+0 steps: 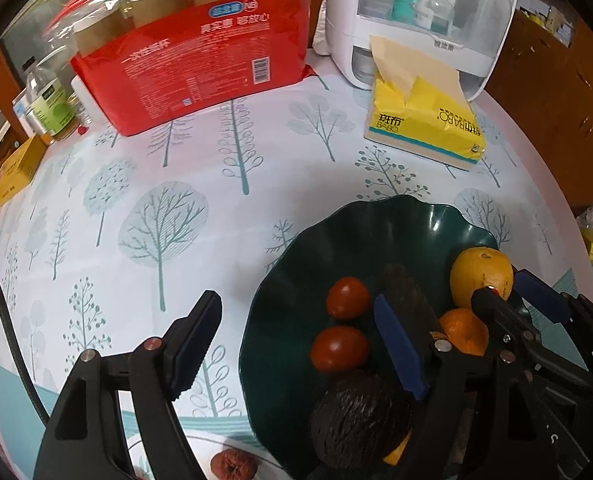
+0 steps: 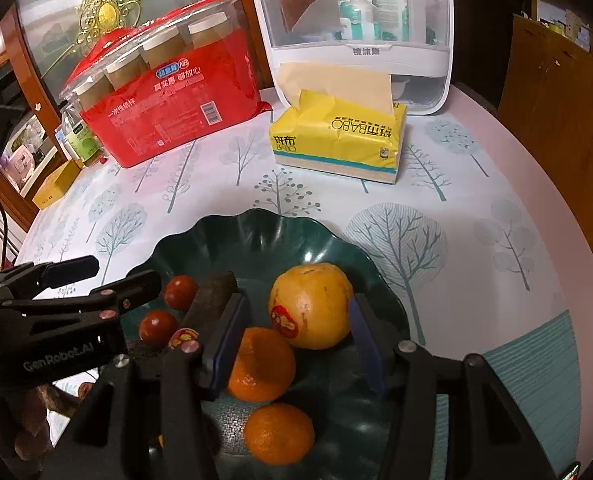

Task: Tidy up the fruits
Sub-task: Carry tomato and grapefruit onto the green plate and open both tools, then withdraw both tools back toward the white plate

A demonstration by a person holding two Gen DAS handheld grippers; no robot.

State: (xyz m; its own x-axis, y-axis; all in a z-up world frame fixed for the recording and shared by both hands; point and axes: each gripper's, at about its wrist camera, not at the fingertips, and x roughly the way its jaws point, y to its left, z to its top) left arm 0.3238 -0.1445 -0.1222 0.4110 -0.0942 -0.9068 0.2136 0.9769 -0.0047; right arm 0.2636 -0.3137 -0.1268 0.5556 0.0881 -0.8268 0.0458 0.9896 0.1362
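Observation:
A dark green wavy bowl [image 1: 376, 206] [image 2: 256, 216] holds the fruit. In it lie two red tomatoes [image 1: 348, 298] [image 2: 181, 287], a dark avocado [image 1: 360, 416], a dark long fruit [image 1: 408, 292] [image 2: 214, 292], a big yellow orange [image 1: 480, 278] [image 2: 310, 306] with a sticker, and two tangerines [image 2: 262, 364]. My left gripper [image 1: 296, 344] [image 2: 108, 276] stands open over the bowl's left rim, with the tomatoes between its fingers but untouched. My right gripper [image 2: 296, 340] [image 1: 510, 294] is open over the bowl, its fingers either side of the yellow orange and a tangerine.
Behind the bowl stand a red pack of paper cups [image 1: 200, 60], a yellow tissue pack [image 1: 424, 128] and a white storage cabinet [image 1: 420, 12]. A bottle [image 1: 48, 100] and a yellow box [image 1: 14, 172] sit at the left edge. A brown dried fruit [image 1: 232, 462] lies on a white plate near me.

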